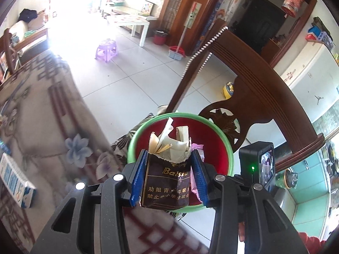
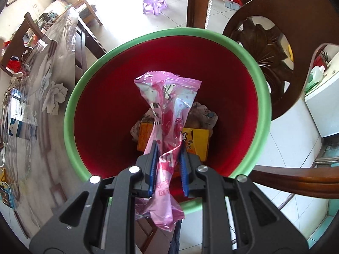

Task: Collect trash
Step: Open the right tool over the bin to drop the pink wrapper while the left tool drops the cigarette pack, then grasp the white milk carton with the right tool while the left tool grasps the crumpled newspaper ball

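tongs [image 2: 168, 167] around crinkly pink wrapper [image 2: 167, 97]

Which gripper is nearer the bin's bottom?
Right. The right gripper holds the pink wrapper over the bin; the left gripper, gripping the cigarette pack, is farther back.

Off to your left lies the table's floral cloth [image 1: 70, 148], with a blue-and-white carton [image 1: 15, 182] on it. Ahead of you on the tiled floor [image 1: 131, 72] stands a purple stool [image 1: 106, 49]; beyond it, a white low table [image 1: 130, 22]. To your right rises a carved wooden chair back [image 1: 250, 97].
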Demonstrator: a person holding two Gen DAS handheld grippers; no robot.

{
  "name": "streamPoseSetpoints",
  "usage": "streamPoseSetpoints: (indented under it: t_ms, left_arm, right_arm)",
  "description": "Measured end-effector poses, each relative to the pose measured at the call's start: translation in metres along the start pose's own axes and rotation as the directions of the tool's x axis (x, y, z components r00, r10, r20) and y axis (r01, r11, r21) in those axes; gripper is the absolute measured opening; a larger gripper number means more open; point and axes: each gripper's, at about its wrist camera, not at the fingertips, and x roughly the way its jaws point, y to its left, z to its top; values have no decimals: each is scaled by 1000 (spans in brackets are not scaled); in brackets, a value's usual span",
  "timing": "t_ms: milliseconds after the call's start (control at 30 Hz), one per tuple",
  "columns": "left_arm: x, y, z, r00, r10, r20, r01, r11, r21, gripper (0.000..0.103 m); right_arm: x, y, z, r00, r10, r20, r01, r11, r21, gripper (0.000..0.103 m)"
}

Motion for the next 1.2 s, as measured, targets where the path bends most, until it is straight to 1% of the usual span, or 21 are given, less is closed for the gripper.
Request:
streamPoseSetpoints:
  t_ms: [33,67,100,133,167,200,333,500,600,700,833,900,1067,1200]
  left_arm:
    - [3,-4,2,1000,-7,-1,7,1000,10,48]
    - [6,-7,3,1000,-3,-3,3,1000,19,66]
    - [7,-9,4,1000,0,1,0,1000,25,72]
    - [6,-10,4,1000,-7,4,7,1000,29,72]
    - [5,-12,3,1000,-12,2,12,999,33,72]
    - [4,-12,3,1000,-13,3,12,999,35,72]
    - [-9,-6,-4,1000,-3,15,3,1000,20,71]
    - [-44,24,-23,997,40,60,-36,997,-70,71]
    - [-67,47,-39,993,88,84,-76,989,-129,71]
    - [-91,74,-56,985,144,96,-124,974,-192,71]
    - [-119,110,-80,973,208,101,-173,946,-274,71]
    - [-134,130,-95,966,238,99,-196,927,-320,71]
    - [-164,177,-136,950,302,77,-245,876,-416,71]
    - [-184,216,-170,938,343,54,-276,831,-483,71]
  right_arm:
    - [-3,-2,0,1000,2,9,-2,1000,7,20]
    - [-6,-3,-1,1000,3,19,-3,1000,14,20]
    - [-9,-2,-2,1000,2,29,-2,1000,20,26]
    - [-13,-3,-2,999,-6,42,5,999,32,43]
    - [-18,-4,-3,998,-18,57,15,999,45,50]
    - [-23,-5,-4,997,-24,74,20,998,56,53]
    - [-43,-9,-5,993,-28,118,17,996,90,53]
    - [-71,-3,-10,985,-32,172,16,996,89,53]
    - [-86,11,-11,980,-22,196,11,998,59,53]
    - [-98,27,-9,977,-11,212,8,1000,17,53]
    - [-103,55,-12,978,14,210,-6,999,-39,54]
    - [-101,69,-17,979,26,200,-14,998,-61,54]
    - [-94,119,-29,984,63,168,-41,990,-134,54]
    - [-88,167,-37,985,96,146,-65,976,-206,54]
